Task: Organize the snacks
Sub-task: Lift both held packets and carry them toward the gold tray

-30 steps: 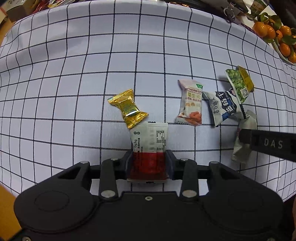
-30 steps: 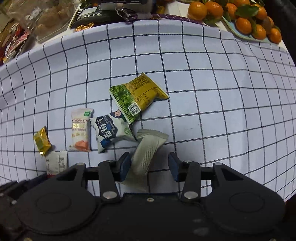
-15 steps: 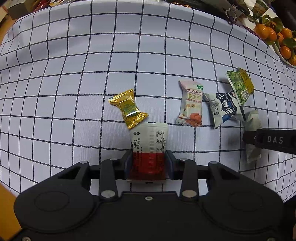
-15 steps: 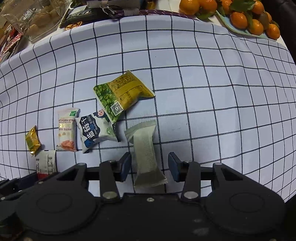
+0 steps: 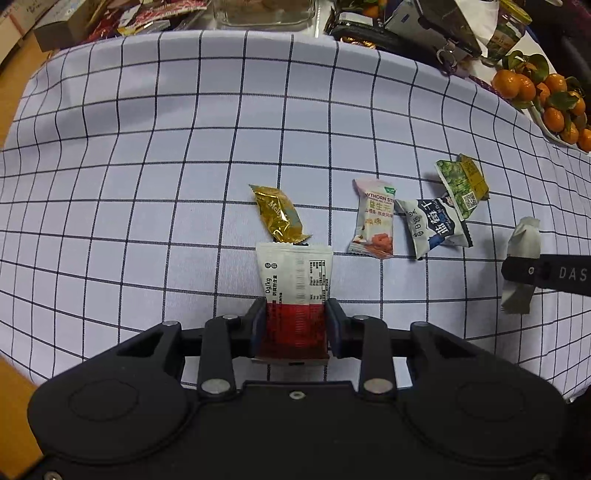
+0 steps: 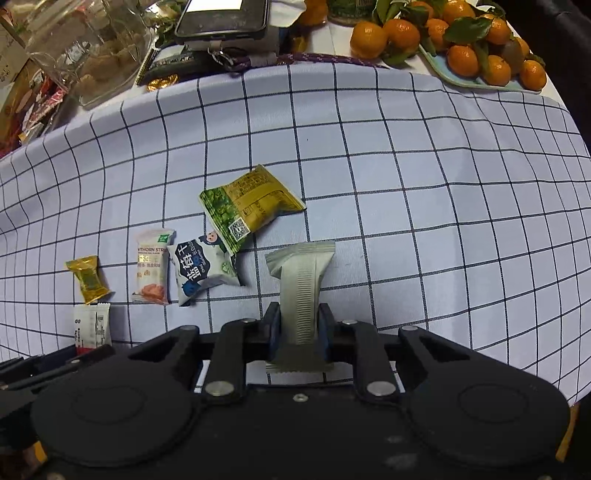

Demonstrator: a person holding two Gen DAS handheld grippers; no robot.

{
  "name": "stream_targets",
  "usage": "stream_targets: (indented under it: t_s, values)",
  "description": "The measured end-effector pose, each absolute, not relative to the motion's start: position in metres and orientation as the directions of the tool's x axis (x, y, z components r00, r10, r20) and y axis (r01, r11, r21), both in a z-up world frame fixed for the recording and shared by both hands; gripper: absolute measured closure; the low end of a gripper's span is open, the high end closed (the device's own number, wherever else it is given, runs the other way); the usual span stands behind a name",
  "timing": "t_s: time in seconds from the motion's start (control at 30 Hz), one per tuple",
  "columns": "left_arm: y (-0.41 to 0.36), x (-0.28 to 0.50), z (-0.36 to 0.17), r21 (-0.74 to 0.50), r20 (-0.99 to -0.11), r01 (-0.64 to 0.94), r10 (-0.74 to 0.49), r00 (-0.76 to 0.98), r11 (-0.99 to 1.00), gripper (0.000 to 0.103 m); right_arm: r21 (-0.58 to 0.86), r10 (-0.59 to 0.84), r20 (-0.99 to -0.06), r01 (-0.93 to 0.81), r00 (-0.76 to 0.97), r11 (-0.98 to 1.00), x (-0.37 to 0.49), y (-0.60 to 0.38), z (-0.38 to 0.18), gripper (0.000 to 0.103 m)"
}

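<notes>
My left gripper (image 5: 295,325) is shut on a red-and-white snack packet (image 5: 294,280), held just above the checked cloth. A gold candy (image 5: 279,214) lies right beyond it. My right gripper (image 6: 298,326) is shut on a grey-green snack packet (image 6: 301,280), which also shows at the right of the left wrist view (image 5: 522,240). On the cloth lie a hawthorn strip packet (image 6: 152,266), a blue-and-white blueberry packet (image 6: 201,269) and a green-yellow packet (image 6: 251,205) overlapping it.
The checked tablecloth (image 6: 406,166) covers the table. A plate of tangerines (image 6: 476,55) stands at the back right. A clear container (image 6: 88,48), a phone (image 6: 221,16) and loose wrappers crowd the back edge.
My right gripper has closed on the grey-green packet, turned it straight and lifted it. My left gripper has risen and pulled back a little with its packet.
</notes>
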State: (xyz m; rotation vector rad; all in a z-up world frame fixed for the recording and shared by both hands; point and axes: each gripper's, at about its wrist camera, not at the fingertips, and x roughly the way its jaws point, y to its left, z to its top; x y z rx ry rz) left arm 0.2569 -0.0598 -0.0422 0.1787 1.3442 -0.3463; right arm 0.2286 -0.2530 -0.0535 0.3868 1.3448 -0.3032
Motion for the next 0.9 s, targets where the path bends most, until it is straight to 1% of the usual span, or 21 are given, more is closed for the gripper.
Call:
stream_targets:
  t_s: [0.17, 0.3, 0.43, 0.5, 0.63, 0.8, 0.9]
  values:
    - [-0.060, 0.242, -0.031, -0.026, -0.960, 0.374, -0.127, 0.249, 0.927, 0.061, 0.112, -0.008, -0.963, 0.428, 0.269, 0.897, 0.219, -0.263, -0.035, 0.083]
    - [-0.062, 0.239, -0.032, -0.020, -0.957, 0.375, -0.126, 0.260, 0.927, 0.061, 0.132, -0.003, -0.956, 0.440, 0.294, 0.888, 0.214, -0.263, -0.031, 0.083]
    - [-0.062, 0.239, -0.033, -0.035, -0.956, 0.372, -0.139, 0.257, 0.928, 0.061, 0.147, 0.007, -0.955, 0.453, 0.297, 0.879, 0.210, -0.264, -0.032, 0.083]
    - [-0.056, 0.240, -0.030, -0.067, -0.953, 0.362, -0.167, 0.252, 0.930, 0.061, 0.149, 0.007, -0.955, 0.459, 0.296, 0.876, 0.208, -0.264, -0.033, 0.083]
    - [-0.038, 0.248, -0.017, -0.110, -0.939, 0.314, -0.202, 0.277, 0.943, 0.061, 0.159, 0.010, -0.951, 0.462, 0.308, 0.872, 0.206, -0.265, -0.031, 0.083]
    - [-0.019, 0.261, -0.005, -0.089, -0.925, 0.218, -0.162, 0.344, 0.972, 0.061, 0.177, 0.010, -0.941, 0.467, 0.338, 0.866, 0.204, -0.266, -0.025, 0.083]
    - [-0.017, 0.264, -0.002, -0.071, -0.922, 0.198, -0.140, 0.361, 0.978, 0.061, 0.173, 0.006, -0.943, 0.474, 0.333, 0.863, 0.206, -0.265, -0.024, 0.083]
